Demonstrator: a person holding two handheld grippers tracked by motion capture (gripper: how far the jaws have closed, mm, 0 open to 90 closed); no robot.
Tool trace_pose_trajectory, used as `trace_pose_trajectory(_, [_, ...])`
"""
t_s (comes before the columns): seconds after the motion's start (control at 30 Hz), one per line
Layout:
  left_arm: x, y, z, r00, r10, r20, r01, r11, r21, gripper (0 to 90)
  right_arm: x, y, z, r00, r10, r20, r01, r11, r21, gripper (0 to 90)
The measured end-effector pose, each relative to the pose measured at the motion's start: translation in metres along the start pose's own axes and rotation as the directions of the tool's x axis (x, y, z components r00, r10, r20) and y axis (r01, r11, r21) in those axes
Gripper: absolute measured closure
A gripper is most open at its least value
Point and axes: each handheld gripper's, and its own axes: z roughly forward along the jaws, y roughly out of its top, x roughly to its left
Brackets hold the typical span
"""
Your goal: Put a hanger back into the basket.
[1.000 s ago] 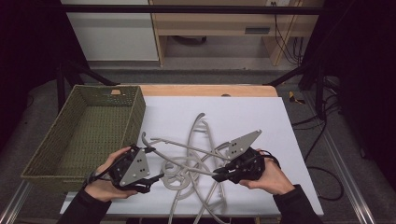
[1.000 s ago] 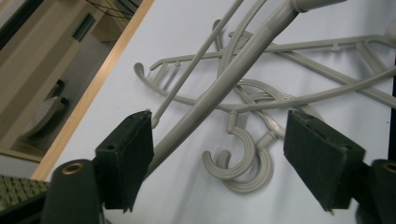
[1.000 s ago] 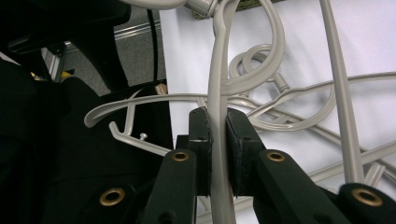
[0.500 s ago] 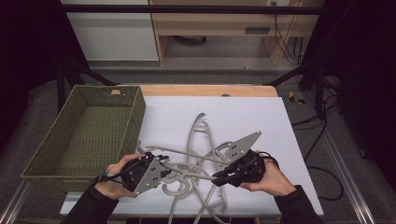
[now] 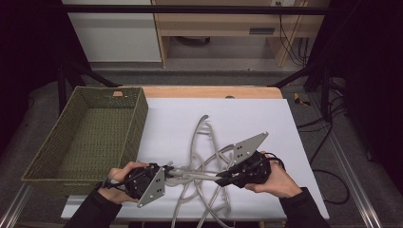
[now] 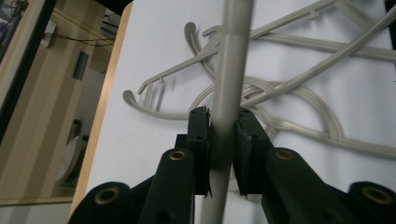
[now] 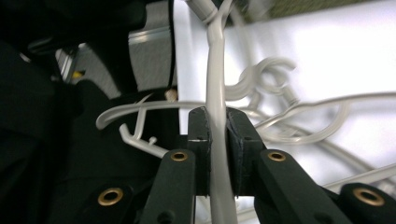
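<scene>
So both ends of one grey hanger [image 5: 195,174] are pinched: left hand-held gripper [image 5: 164,172] has just closed on it, right hand-held gripper [image 5: 222,180] clamps the other end, probably to pull it free of the pile [image 5: 209,142] near the desk's [image 5: 180,114] front edge, basket [image 5: 71,166] waiting at the left edge.

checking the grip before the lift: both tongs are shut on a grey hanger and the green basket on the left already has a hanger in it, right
Not quite. The green basket holds nothing; the high view shows its woven floor bare. The rest stands: the left tongs and right tongs are each shut on a grey hanger, with the other hangers lying on the white table.
</scene>
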Motion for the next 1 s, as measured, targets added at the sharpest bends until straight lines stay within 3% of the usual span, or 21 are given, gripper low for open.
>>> trace_pose_trajectory(0.13, [0.001, 0.0, 0.0, 0.9997, -0.019, 0.012, 0.019, 0.9998, -0.002, 79.6, 0.001, 0.003, -0.004, 0.9997, -0.018, 0.013, 0.018, 1.0, -0.006, 79.4])
trace_pose_trajectory(0.27, [0.003, 0.001, -0.002, 0.9977, -0.066, 0.014, 0.066, 0.9978, -0.011, 79.8, 0.0, 0.003, -0.006, 0.9974, -0.024, 0.067, 0.026, 0.999, -0.026, 73.3])
trace_pose_trajectory(0.33, [0.0, 0.001, 0.001, 0.9866, -0.163, 0.009, 0.163, 0.9848, -0.06, 79.9, 0.0, 0.003, -0.009, 0.9944, -0.026, 0.103, 0.031, 0.998, -0.052, 64.2])
trace_pose_trajectory(0.43, [0.008, 0.001, -0.001, 0.9857, -0.168, -0.012, 0.168, 0.9856, 0.015, 79.9, 0.002, 0.004, -0.016, 0.9809, -0.032, 0.192, 0.056, 0.992, -0.117, 51.8])
trace_pose_trajectory(0.53, [0.014, -0.001, 0.0, 0.9657, -0.257, -0.041, 0.258, 0.9656, 0.033, 79.9, 0.004, 0.005, -0.024, 0.956, -0.015, 0.293, 0.076, 0.977, -0.2, 40.7])
trace_pose_trajectory(0.6, [0.019, -0.002, 0.001, 0.9435, -0.326, -0.058, 0.328, 0.9442, 0.026, 79.9, 0.004, 0.005, -0.029, 0.9349, 0.011, 0.355, 0.085, 0.963, -0.254, 34.0])
trace_pose_trajectory(0.63, [0.021, -0.002, 0.001, 0.9325, -0.356, -0.063, 0.358, 0.9335, 0.024, 79.9, 0.004, 0.004, -0.031, 0.9288, 0.026, 0.37, 0.082, 0.958, -0.274, 33.0])
trace_pose_trajectory(0.7, [0.026, -0.003, 0.0, 0.9087, -0.41, -0.076, 0.412, 0.9113, 0.003, 79.9, 0.003, 0.001, -0.034, 0.9202, 0.071, 0.385, 0.065, 0.942, -0.329, 27.0])
trace_pose_trajectory(0.83, [0.032, -0.001, -0.004, 0.8731, -0.475, -0.111, 0.476, 0.8795, -0.019, 79.9, 0.001, -0.011, -0.035, 0.9095, 0.148, 0.388, 0.022, 0.916, -0.401, 20.3])
trace_pose_trajectory(0.9, [0.036, 0.0, -0.006, 0.8602, -0.496, -0.119, 0.497, 0.8674, -0.023, 79.9, -0.001, -0.018, -0.032, 0.9025, 0.182, 0.39, -0.003, 0.909, -0.416, 17.5])
trace_pose_trajectory(1.0, [0.039, 0.0, -0.008, 0.841, -0.527, -0.122, 0.527, 0.8492, -0.04, 80.0, -0.005, -0.03, -0.027, 0.8812, 0.226, 0.415, -0.036, 0.907, -0.419, 15.2])
